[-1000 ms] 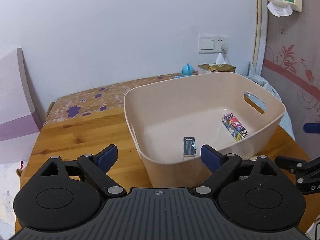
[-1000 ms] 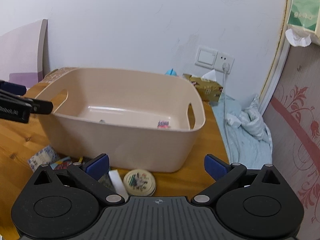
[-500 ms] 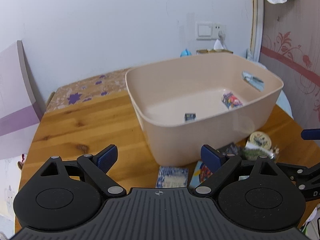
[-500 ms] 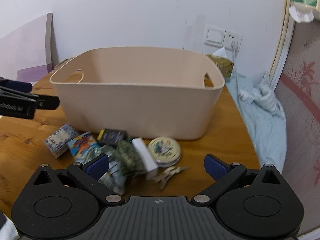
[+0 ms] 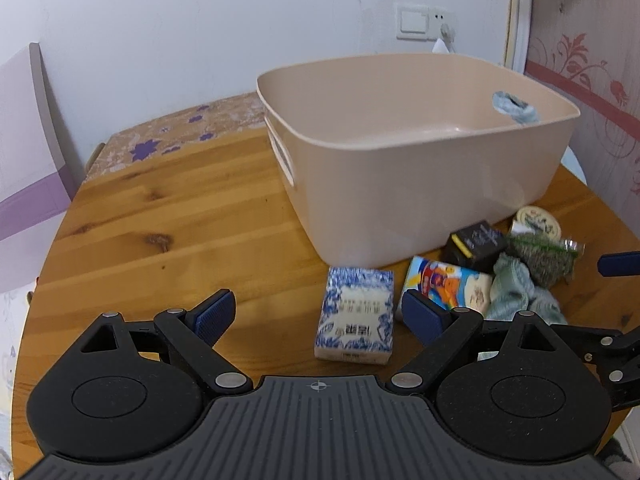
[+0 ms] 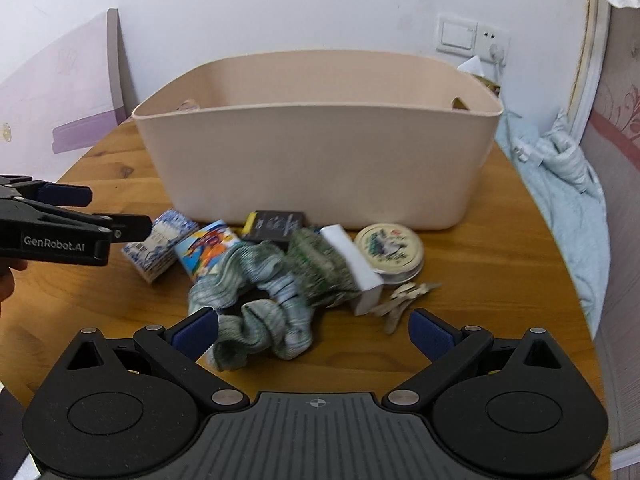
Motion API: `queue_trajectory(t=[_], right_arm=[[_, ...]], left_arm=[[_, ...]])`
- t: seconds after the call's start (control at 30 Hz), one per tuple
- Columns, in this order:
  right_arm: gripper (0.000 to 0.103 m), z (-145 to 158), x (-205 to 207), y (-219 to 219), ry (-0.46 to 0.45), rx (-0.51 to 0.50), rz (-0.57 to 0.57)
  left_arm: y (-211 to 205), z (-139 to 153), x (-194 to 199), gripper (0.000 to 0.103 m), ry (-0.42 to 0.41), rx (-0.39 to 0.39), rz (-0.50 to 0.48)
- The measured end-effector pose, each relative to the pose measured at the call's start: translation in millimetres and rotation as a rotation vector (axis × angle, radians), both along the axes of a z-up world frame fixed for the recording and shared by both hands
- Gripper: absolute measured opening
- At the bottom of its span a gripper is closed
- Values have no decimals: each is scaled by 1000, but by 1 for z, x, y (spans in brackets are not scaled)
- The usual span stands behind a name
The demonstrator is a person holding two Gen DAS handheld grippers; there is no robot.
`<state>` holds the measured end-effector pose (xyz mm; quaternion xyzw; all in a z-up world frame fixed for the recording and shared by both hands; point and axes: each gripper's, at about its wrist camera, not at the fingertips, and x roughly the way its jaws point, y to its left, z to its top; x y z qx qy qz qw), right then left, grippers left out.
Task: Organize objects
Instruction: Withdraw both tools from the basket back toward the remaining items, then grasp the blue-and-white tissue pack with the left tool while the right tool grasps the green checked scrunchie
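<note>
A beige plastic bin (image 5: 420, 160) (image 6: 320, 160) stands on the round wooden table (image 5: 180, 220). In front of it lies a pile: a blue-and-white patterned box (image 5: 356, 320) (image 6: 160, 242), a colourful cartoon packet (image 5: 448, 286) (image 6: 206, 248), a black box (image 5: 474, 242) (image 6: 276, 224), a green-grey sock (image 6: 256, 300) (image 5: 516, 292), a green mesh bag (image 6: 320, 264), a white block (image 6: 354, 264), a round tin (image 6: 390, 248) (image 5: 538, 222) and pale clips (image 6: 404, 298). My left gripper (image 5: 316, 316) is open, just short of the blue-and-white box. My right gripper (image 6: 314, 330) is open over the sock.
A purple-and-white board (image 5: 24, 128) leans on the wall at left. A floral cloth (image 5: 180, 136) lies behind the table. Light blue fabric (image 6: 568, 184) sits off the table's right edge. A wall switch and socket (image 6: 472, 38) are behind the bin.
Both grippers have pulled back and dropped lower from above the bin. The bin's inside is now hidden and the pile in front of it has come into view.
</note>
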<state>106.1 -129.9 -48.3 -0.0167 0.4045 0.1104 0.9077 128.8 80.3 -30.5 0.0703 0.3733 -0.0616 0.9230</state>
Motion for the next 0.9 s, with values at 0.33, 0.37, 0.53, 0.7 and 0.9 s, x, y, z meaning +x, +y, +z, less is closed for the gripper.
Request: queue_trajectory(t=[0.33, 0.37, 0.53, 0.7, 0.9], right_arm=[[103, -15, 4, 13, 55, 12, 21], [103, -16, 5, 14, 58, 12, 21], [102, -21, 9, 18, 68, 8, 26], [100, -24, 12, 18, 72, 16, 28], [86, -22, 10, 22, 49, 0, 56]], left_arm=[[-5, -19, 2, 92, 44, 18, -24], [-5, -20, 3, 92, 48, 15, -25], [-4, -27, 9, 92, 71, 3, -23], [-4, -32, 14, 92, 81, 8, -23], [-3, -35, 17, 80, 79, 4, -21]])
